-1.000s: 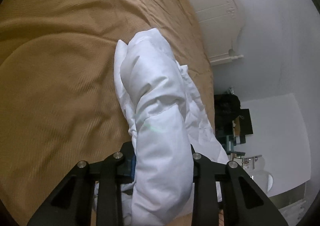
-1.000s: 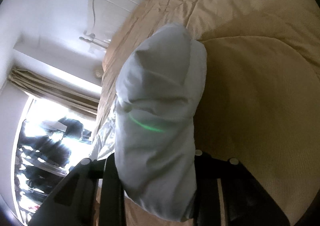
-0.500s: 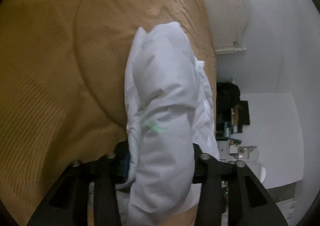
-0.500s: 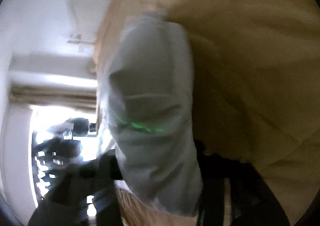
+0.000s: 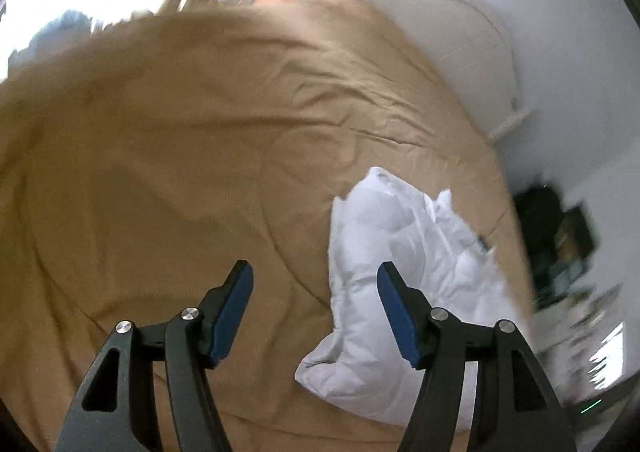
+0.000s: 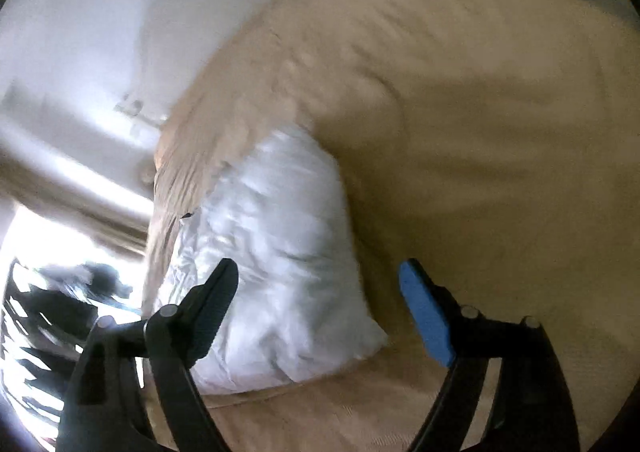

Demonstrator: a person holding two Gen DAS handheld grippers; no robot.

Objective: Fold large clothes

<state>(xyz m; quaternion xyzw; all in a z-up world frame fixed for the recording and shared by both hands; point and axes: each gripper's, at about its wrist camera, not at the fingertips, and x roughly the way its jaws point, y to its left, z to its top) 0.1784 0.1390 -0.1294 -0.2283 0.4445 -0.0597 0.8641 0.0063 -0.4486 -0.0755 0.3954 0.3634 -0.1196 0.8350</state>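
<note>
White jacket (image 5: pixel 404 284) on bedspread (image 5: pixel 180 155), outside parted tongs.

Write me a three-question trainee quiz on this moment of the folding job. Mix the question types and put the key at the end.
1. True or false: the left claw is gripping the white padded garment.
2. Multiple choice: what does the garment lie on? A) a tan bedspread B) a wooden floor C) a glass table
3. Fill in: in the right wrist view, the right claw stands ____, with nothing pressed between its pads.

Key
1. False: its jaws have just been opening and hold nothing; the garment lies on the bed beyond them.
2. A
3. Open: its jaws too have just been opening, and the garment lies free behind its left finger.
</note>
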